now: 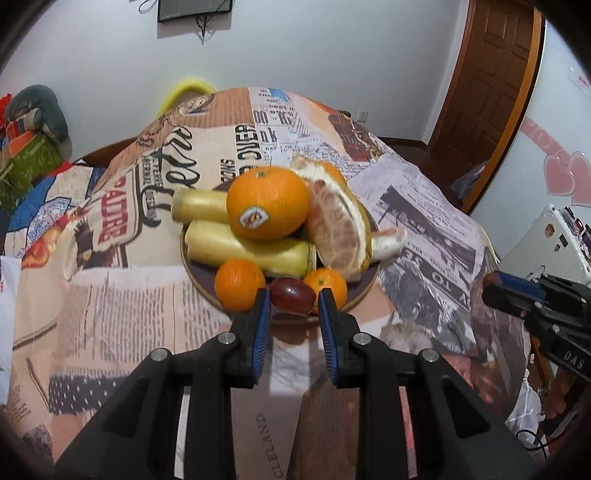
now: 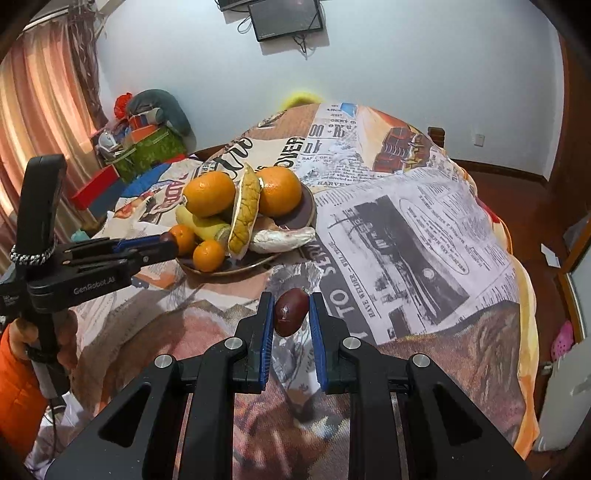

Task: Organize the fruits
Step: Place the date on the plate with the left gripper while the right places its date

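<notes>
Pale wall [image 2: 406, 55] with monitor [image 2: 284, 18], striped curtain [image 2: 40, 107], wooden door [image 1: 487, 85].

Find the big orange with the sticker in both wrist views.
Left wrist: the orange is at centre, on top of the pile on the plate, with its sticker facing the camera.
Right wrist: the orange is upper left of centre, with its sticker barely visible at its lower left edge.
Shared landmark: the pomelo wedge, right beside the orange on its right in both views.
</notes>
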A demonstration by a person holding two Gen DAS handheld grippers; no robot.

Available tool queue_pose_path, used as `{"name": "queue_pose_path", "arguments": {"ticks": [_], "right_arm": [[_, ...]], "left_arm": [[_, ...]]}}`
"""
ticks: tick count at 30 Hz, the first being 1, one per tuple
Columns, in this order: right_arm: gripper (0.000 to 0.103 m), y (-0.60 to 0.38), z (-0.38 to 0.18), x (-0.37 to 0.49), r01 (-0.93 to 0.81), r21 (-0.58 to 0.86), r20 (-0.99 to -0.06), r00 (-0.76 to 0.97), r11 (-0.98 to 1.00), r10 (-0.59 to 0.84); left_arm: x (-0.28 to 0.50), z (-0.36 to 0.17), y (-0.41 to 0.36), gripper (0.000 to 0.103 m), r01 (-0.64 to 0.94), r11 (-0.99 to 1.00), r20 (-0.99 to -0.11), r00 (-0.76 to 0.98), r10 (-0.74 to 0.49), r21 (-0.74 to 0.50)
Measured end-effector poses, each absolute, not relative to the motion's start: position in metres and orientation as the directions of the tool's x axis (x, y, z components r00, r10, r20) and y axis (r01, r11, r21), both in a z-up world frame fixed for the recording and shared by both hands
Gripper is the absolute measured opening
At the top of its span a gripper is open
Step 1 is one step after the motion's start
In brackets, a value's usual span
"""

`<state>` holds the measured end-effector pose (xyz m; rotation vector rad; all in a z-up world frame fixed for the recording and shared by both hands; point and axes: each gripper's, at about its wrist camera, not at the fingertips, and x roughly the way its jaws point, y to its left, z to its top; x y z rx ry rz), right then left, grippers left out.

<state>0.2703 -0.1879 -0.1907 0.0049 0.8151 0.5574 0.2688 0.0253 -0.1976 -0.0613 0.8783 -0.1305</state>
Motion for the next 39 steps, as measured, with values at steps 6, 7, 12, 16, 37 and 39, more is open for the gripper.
{"name": "queue_pose_path", "arguments": {"ticks": [6,7,12,16,37,39], "right_arm": [[0.017,-0.177,-0.188,0.285,-0.487,0.199,-0.681,0.555,0.851,0.477],[0.017,-0.175,-0.188,0.287,-0.489,0.200,-0.678,0.556,0.849,0.480],[0.017,-0.166,-0.188,0.297,-0.502,0.205,-0.672,0.552,0.840,0.494],[0.017,-0.157,-0.190,0.306,-0.517,0.201,-0.674,0.543,0.832,0.500],[0.017,-0.121,-0.204,0.365,-0.548,0.171,-0.705,0.513,0.819,0.490],[0.020,-0.120,-0.209,0.370,-0.544,0.182,-0.716,0.497,0.819,0.489]], "left_arm": [[0.283,-0.202,0.028,0.026,0.082,0.990,-0.766,0.628,-0.138,-0.112],[0.285,-0.202,0.029,0.026,0.081,0.990,-0.767,0.626,-0.142,-0.117],[0.293,-0.209,0.031,0.027,0.084,0.986,-0.778,0.606,-0.166,-0.144],[0.295,-0.211,0.031,0.030,0.096,0.983,-0.780,0.599,-0.182,-0.156],[0.287,-0.173,0.071,0.036,0.037,0.982,-0.692,0.704,-0.159,-0.188],[0.289,-0.177,0.073,0.036,0.032,0.981,-0.698,0.698,-0.160,-0.192]]}}
